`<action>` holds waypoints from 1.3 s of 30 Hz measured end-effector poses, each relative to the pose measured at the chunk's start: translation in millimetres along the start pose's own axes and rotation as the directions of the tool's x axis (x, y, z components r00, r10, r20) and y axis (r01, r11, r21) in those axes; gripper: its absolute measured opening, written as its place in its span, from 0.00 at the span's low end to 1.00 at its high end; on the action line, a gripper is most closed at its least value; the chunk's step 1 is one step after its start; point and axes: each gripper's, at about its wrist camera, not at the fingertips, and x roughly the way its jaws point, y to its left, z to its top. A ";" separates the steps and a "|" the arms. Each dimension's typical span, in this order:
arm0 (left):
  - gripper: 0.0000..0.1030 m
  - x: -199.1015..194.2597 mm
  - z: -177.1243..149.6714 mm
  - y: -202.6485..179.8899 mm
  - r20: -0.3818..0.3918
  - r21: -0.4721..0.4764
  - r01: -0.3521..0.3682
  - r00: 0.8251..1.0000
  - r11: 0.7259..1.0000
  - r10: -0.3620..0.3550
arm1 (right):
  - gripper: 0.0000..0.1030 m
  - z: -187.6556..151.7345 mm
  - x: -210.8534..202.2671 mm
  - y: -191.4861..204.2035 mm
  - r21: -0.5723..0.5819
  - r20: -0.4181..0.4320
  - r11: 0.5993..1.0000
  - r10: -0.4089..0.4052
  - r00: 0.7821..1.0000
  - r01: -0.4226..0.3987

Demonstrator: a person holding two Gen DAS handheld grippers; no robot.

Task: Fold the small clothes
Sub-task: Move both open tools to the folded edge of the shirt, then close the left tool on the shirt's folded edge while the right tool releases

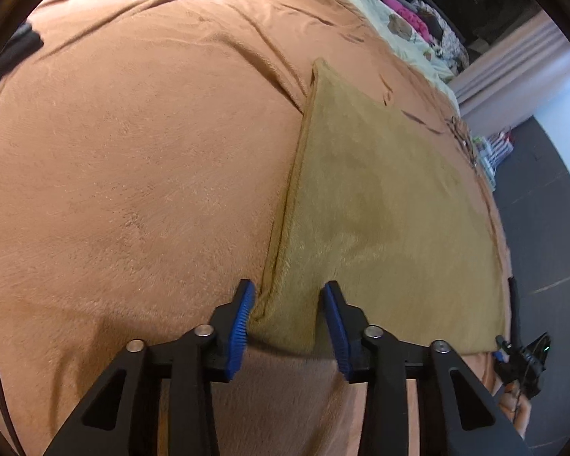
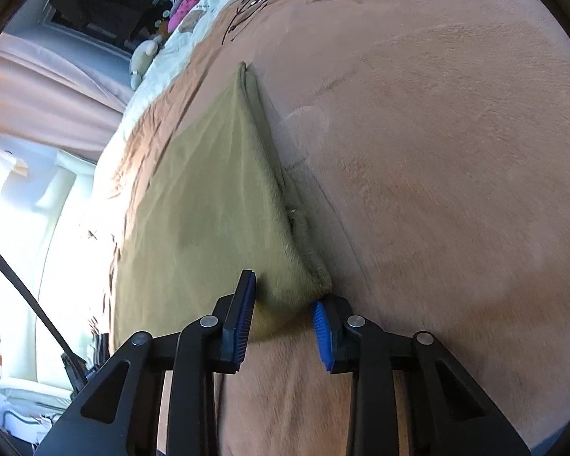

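A wide peach-orange plush blanket [image 1: 133,171] covers the bed and fills most of both views. On it lies the olive-tan fleece cloth [image 1: 380,209], flat, with a doubled edge along one side where two layers are seen one on the other, so I judge that at least one fold is already made; a further fold to make it smaller, and perhaps some smoothing, seems left to do. The left gripper [image 1: 288,323] has its blue-padded fingers apart, one on each side of the near corner of the cloth, and they do not squeeze it. The right gripper [image 2: 283,319] is also spread open at the other near corner, where the layered edge [image 2: 304,250] ends; its pads are just beside the fabric, but whether they touch it I cannot tell. How many layers the cloth has is hard to make out, and its underside is hidden. The far end of the bed, with pale bedding and pink things, is small and distorted, and the right side of the cloth is partly cut off by glare.
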 end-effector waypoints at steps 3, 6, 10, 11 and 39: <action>0.22 0.5 0.4 4.8 0.008 -0.033 0.018 1.000 0.999 -0.018 | 0.18 -0.2 4.2 -4.3 0.023 0.022 1.000 0.020 1.000 -0.020; 0.09 -1.6 -0.5 1.7 0.010 -0.027 0.028 1.000 0.999 -0.028 | 0.08 -2.2 4.9 -3.7 0.026 0.031 0.999 0.021 0.999 -0.021; 0.06 -17.7 4.9 -1.6 0.043 -0.024 0.051 0.998 0.998 -0.050 | 0.03 -8.4 -2.3 9.5 -0.035 0.040 0.999 -0.003 0.999 0.005; 0.06 -20.6 6.7 -2.5 0.047 -0.020 0.050 0.998 0.999 -0.049 | 0.03 -8.6 -2.6 16.1 -0.040 0.043 0.999 -0.004 0.999 0.006; 0.05 -115.5 -60.5 31.4 0.074 -0.040 0.134 0.989 0.990 -0.131 | 0.02 -65.2 -61.5 27.6 -0.146 0.038 0.989 0.000 0.999 0.006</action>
